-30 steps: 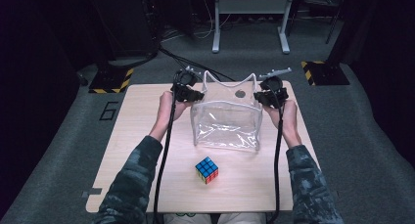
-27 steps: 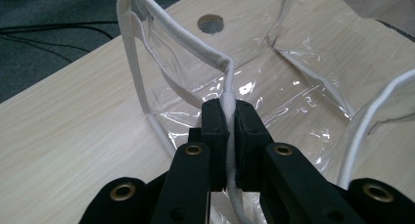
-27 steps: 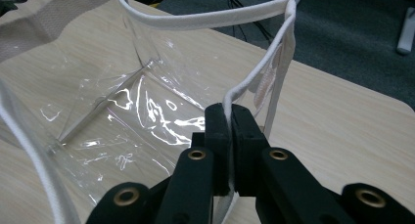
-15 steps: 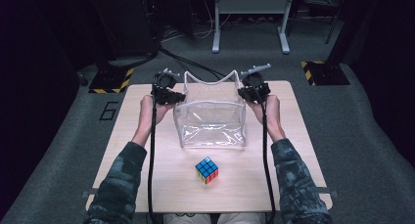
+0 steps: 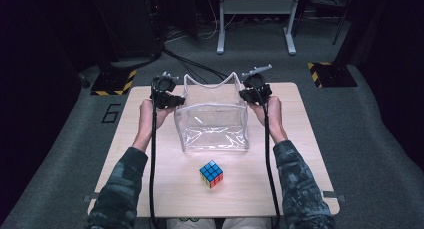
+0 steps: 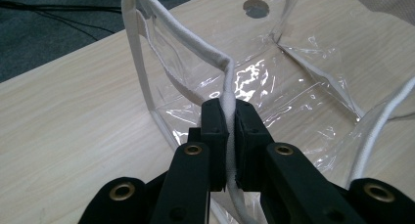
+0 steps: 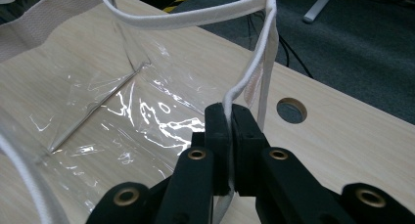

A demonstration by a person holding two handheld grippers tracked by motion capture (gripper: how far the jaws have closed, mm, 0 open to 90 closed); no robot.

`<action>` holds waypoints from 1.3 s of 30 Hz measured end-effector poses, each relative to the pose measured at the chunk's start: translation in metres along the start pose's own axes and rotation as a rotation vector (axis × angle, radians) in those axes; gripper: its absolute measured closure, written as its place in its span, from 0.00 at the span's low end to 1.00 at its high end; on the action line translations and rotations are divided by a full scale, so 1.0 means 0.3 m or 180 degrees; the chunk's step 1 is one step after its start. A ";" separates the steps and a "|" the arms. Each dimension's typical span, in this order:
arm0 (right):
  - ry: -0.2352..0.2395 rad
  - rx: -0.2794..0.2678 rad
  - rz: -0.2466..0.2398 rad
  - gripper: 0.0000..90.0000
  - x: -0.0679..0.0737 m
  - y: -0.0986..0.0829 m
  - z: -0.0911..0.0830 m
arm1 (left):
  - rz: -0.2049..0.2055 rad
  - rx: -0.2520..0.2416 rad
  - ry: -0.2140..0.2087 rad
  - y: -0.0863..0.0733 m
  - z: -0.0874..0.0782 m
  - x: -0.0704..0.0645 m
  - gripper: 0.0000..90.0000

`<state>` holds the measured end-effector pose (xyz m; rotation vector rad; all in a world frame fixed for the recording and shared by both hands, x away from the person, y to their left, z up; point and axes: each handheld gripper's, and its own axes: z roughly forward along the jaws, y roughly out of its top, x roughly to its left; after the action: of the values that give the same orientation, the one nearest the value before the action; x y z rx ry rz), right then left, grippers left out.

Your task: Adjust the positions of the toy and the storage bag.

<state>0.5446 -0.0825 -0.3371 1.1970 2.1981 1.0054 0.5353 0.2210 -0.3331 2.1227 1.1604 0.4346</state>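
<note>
Holding the clear plastic bag (image 5: 214, 123) open by its white trim, 1 gripper per side. My left gripper (image 6: 227, 117) is clamped on the white rim binding (image 6: 226, 87) at the bag's left edge; my right gripper (image 7: 229, 121) is clamped the same way on the right edge, binding pinched flat between the jaws in both gripper views. No slack gap at either jaw.

Key geometry: the bag stands on the wooden table (image 5: 300, 139) between my 2 grippers, mouth up, roughly square in plan, its left-right span set by how far apart my hands are. The Rubik's cube (image 5: 211, 173) sits on the table nearer to me than the bag, well apart from its near wall, roughly on the bag's centreline. So the cube lies behind both jaws, toward my body, about equally near to either hand.

Both grippers are busy, so I judge 1 has to let go to fetch the cube; the bag may sag on that side.

Bag look: transparent, creased, glossy with glare on the base panel, white fabric edging round the rim and seams, empty inside. Cube: 3x3, blue face up with mixed colours on the sides.
</note>
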 end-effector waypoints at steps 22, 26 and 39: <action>0.0166 -0.0095 0.0010 0.19 0.009 -0.029 -0.102 | -0.0018 -0.0362 -0.0156 -0.063 -0.107 0.016 0.16; 0.0188 -0.0143 -0.0026 0.17 0.007 -0.055 -0.147 | 0.0019 -0.0392 -0.0142 -0.093 -0.140 0.009 0.13; 0.0203 -0.0224 -0.0053 0.10 0.002 -0.159 -0.232 | 0.0072 -0.0514 -0.0094 -0.218 -0.216 0.007 0.08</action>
<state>0.4728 -0.1262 -0.3296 1.1281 2.1981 1.1191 0.4596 0.2732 -0.3319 1.9976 1.0494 0.4889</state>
